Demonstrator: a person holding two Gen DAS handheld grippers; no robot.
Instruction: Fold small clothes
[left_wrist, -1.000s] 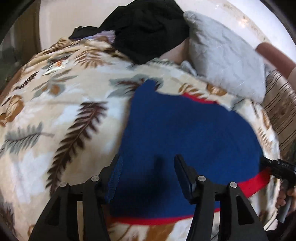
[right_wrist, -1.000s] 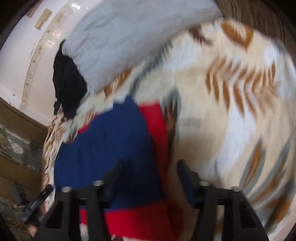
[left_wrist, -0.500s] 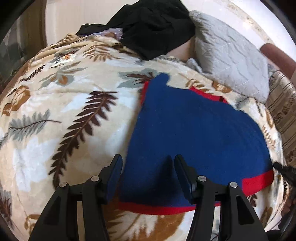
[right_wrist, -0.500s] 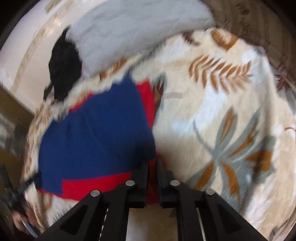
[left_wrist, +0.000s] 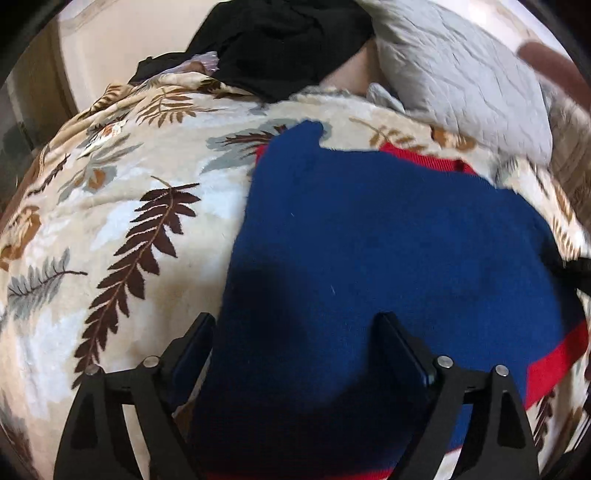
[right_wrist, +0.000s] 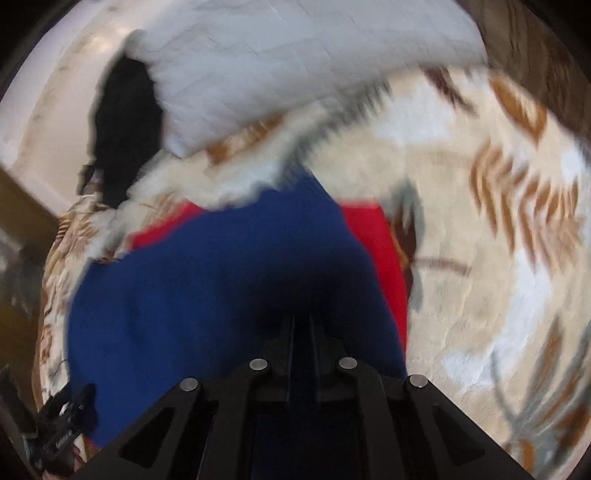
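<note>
Two grippers work the blue garment (left_wrist: 388, 258) lying on the leaf-print blanket (left_wrist: 110, 221): the left gripper (left_wrist: 295, 350) hovers spread above it, the right gripper (right_wrist: 301, 332) pinches its fabric.

Blanket (left_wrist: 122, 206), seemingly bedding, bears garment (left_wrist: 369, 240).

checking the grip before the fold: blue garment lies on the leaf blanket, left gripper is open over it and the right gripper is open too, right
Not quite. The right gripper is not open: the right wrist view shows its jaws closed on the blue garment. The rest holds: the garment lies on the leaf blanket and the left gripper is open over it.
</note>
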